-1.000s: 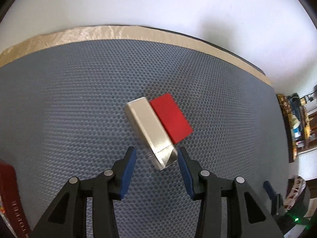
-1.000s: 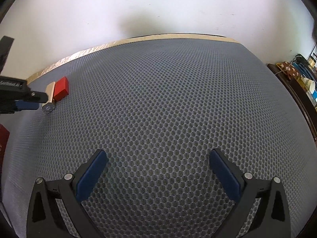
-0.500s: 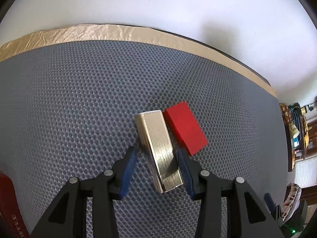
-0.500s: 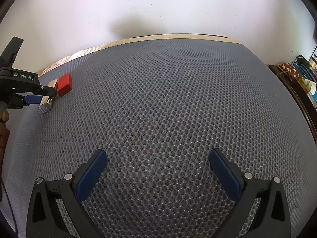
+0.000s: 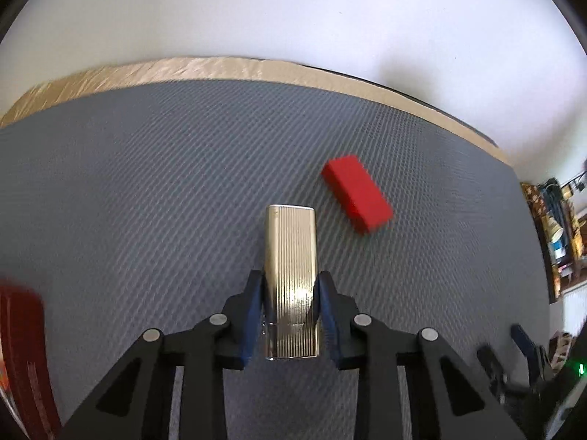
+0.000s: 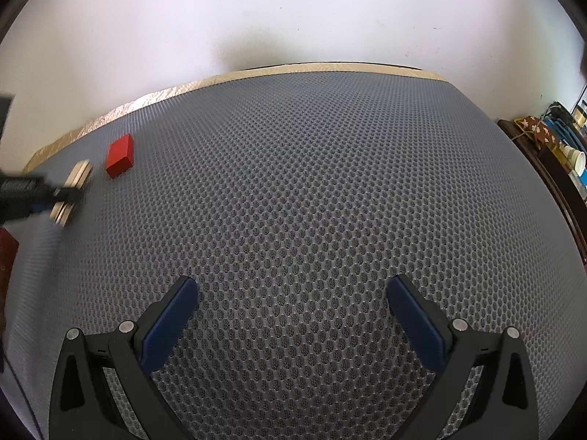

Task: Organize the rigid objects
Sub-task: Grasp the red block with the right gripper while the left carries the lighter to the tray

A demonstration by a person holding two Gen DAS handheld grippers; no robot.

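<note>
The left gripper point(image 5: 290, 308) has just been closing, and its blue pads point(image 5: 253, 311) now clamp the long sides of a ribbed gold metal case point(image 5: 291, 275), which points away from the camera toward twelve o'clock. In the left wrist view the case sits at the centre of a grey honeycomb mat point(image 5: 146, 201). A red block point(image 5: 357, 200) lies on the mat at about one o'clock from the case, apart from it with a strip of bare mat between them. A dark red box point(image 5: 22, 348) shows partly at the frame's edge, at about nine o'clock from the gripper. The mat's far edge carries a tan tape border point(image 5: 220, 69) that runs beneath a white wall point(image 5: 293, 11); wide bare mat lies between the case and that border.

The right gripper point(image 6: 293, 315) hangs over the mat with its fingers spread wide and nothing between them. Ahead of it, bare mat stretches unbroken to the taped edge at twelve o'clock. At about ten o'clock in this view sit the red block and the clamped case, blurred. Cluttered dark shelves point(image 6: 557, 154) stand beyond the mat's edge at about two o'clock
</note>
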